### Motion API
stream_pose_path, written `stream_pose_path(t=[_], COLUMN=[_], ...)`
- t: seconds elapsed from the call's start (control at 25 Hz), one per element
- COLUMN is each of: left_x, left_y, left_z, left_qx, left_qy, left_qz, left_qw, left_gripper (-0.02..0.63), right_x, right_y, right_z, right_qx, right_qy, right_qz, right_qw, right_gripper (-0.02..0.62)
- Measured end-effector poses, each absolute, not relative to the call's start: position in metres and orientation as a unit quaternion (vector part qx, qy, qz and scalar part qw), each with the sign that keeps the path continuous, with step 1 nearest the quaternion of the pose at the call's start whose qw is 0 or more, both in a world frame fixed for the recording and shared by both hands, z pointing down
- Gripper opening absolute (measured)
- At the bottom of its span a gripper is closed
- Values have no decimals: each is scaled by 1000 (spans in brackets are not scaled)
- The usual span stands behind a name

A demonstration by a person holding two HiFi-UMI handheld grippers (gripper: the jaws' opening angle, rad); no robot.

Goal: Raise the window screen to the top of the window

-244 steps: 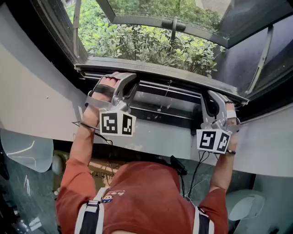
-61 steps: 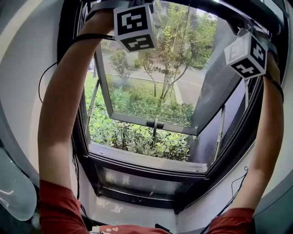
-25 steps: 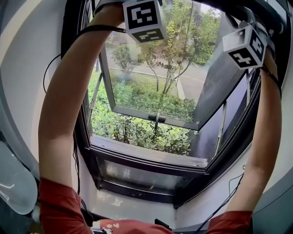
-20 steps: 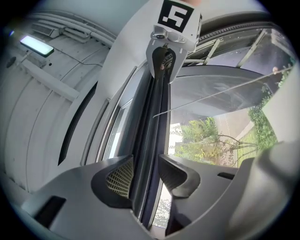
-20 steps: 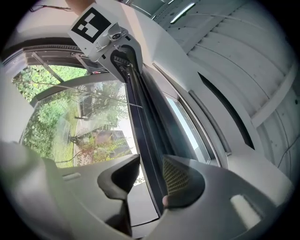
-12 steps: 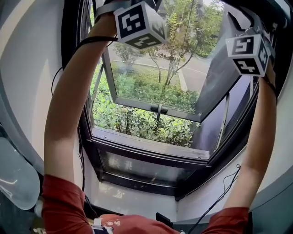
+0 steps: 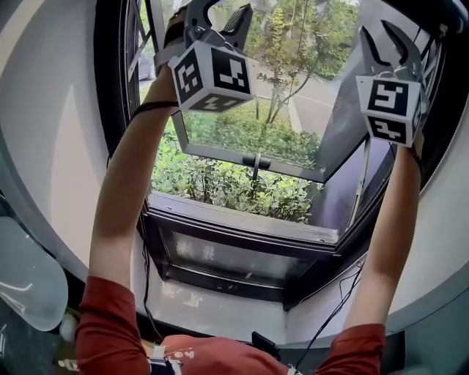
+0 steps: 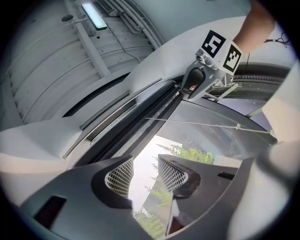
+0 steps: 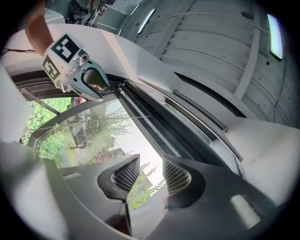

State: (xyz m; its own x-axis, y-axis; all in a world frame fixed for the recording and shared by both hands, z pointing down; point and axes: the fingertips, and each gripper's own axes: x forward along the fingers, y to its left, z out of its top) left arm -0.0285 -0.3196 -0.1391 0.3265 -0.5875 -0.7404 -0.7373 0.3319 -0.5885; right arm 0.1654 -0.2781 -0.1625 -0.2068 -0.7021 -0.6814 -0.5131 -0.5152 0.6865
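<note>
In the head view both arms reach up in front of the window opening (image 7: 242, 227). My left gripper (image 7: 220, 16) is open at the upper left, with only the trees outside between its fingers. At the upper right my right gripper (image 7: 382, 36) is open too, holding nothing. In the left gripper view the left gripper (image 8: 144, 173) points up at the dark screen bar (image 8: 140, 117), which lies along the top of the frame, apart from the jaws. The right gripper (image 9: 150, 173) shows the same bar (image 9: 154, 117) above it, untouched. A thin cord (image 8: 206, 124) crosses the glass.
The casement sash (image 7: 253, 157) is swung outward over green shrubs. Grey-white wall curves round both sides of the dark frame. A ceiling light (image 8: 93, 9) and ribbed ceiling are above. Each gripper sees the other: the right gripper (image 8: 206, 75), the left gripper (image 9: 75, 70).
Both grippers have come down from the top of the window and rolled. Their marker cubes sit lower in the head view, and the open jaws now show above them.
</note>
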Motion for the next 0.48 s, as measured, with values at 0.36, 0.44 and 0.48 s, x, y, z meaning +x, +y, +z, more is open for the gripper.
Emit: stream_pose_path(t=[0.36,0.44,0.48], left_x=[-31,-32,-33], left_y=[-299,-294,-292], left_z=[-102,-94,-89], left_qx=[-615,-622,-626], left_qy=[562,557,555], left_qz=[123,135,141], left_qw=[540,534,530], left_gripper=[149,149,149], right_x=[163,160,159], right_y=[-268,-267,-266], right_z=[-119,-110,-106], right_qx=[621,619,617], right_qy=[-512,-517,-518], right_qz=[-592,-591,-591], right_qw=[41,39,39], right_gripper=[144,144,144])
